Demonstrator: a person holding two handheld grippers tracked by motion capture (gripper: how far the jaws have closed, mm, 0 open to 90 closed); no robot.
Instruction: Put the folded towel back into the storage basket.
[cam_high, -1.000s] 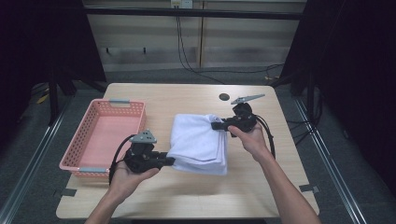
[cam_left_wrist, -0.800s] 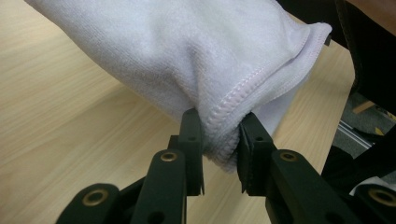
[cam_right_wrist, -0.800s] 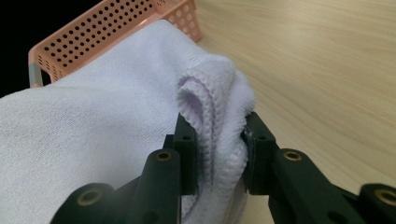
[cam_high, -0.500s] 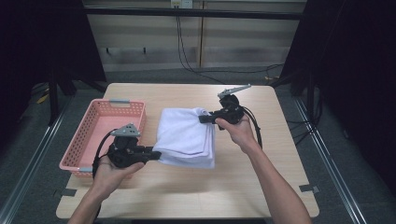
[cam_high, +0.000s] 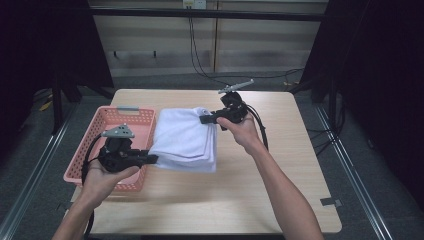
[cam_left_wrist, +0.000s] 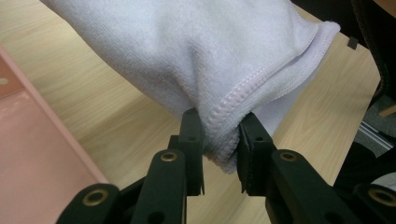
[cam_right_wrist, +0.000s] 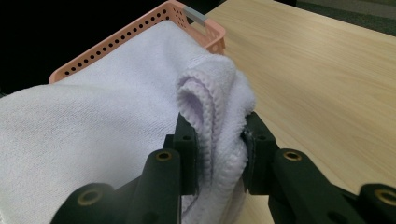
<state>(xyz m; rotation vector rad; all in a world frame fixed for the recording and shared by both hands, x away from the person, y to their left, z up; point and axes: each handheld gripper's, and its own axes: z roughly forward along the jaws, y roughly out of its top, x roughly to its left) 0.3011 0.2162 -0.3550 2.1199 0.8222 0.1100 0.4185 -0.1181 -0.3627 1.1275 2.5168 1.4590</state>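
So the pink basket (cam_high: 95, 150) sits along the table's (cam_high: 280, 200) left edge. Left gripper (cam_high: 150, 160) is clamped on the near left corner of the folded white towel (cam_high: 185, 140), which hangs just right of the basket, and the right gripper (cam_high: 206, 120) pinches its far right corner.

table (cam_high: 280, 200): light wood | basket (cam_high: 145, 116): pink, perforated, at table's left edge | cables (cam_high: 197, 55): behind table

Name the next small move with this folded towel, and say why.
Probably carry the white towel a little further left over the pink basket. Both the left hand-held gripper and the right hand-held gripper clamp its corners, and it hangs beside the basket.
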